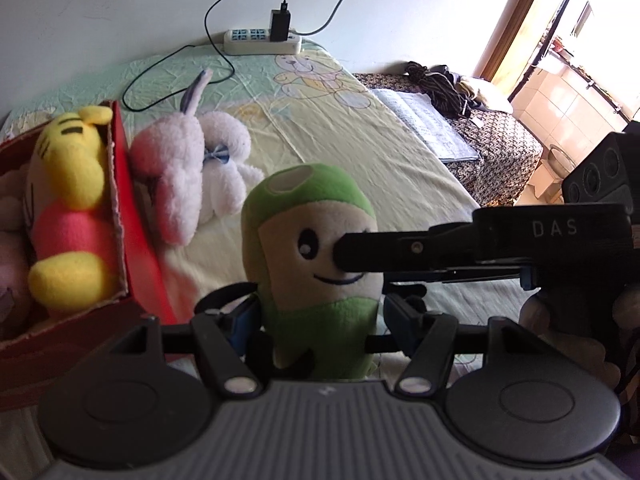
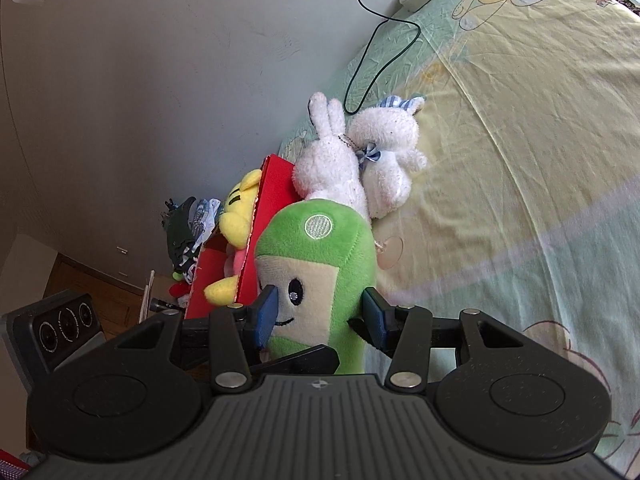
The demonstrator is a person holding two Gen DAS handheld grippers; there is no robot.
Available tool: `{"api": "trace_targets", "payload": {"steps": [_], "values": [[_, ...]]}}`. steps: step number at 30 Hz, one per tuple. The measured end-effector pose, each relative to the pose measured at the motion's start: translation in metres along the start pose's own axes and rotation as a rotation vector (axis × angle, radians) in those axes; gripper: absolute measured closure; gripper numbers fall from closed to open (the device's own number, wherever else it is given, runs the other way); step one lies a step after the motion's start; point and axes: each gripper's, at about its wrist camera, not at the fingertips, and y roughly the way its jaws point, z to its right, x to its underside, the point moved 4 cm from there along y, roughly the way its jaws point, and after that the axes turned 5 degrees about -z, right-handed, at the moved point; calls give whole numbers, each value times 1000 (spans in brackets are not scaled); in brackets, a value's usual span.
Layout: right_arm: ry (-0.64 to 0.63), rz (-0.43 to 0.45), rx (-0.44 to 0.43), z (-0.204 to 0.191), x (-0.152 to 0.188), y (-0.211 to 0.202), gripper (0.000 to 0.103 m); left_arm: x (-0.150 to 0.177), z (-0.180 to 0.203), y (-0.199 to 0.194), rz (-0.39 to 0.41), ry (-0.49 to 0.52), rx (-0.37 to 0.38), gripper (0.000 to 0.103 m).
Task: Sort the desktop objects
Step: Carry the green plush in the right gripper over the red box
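Grippers both hug the green toy (image 1: 312, 256): left gripper (image 1: 316, 320) low, right gripper (image 2: 320, 316) across its face. Pulling apart could drop it beside the red box (image 1: 120, 216).

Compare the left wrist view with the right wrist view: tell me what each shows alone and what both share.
Only the left wrist view shows the bed with dark clothes, the bright window, and the right gripper reaching in from the side. Only the right wrist view shows the wooden floor, the clutter behind the box, and a clear suction cup. Both show the green plush between blue-padded fingers, the white rabbit, the yellow plush in the red box, the power strip and the cartoon sheet.
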Motion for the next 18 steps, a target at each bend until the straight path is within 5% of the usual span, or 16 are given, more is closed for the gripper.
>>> {"api": "trace_targets", "payload": {"steps": [10,18], "values": [[-20,191,-36,-58,16,-9,54,-3,-20,-66,130,126,83,37],[-111,265,-74,-111,11,18,54,-8,-60,-113,237,181,64,37]]}}
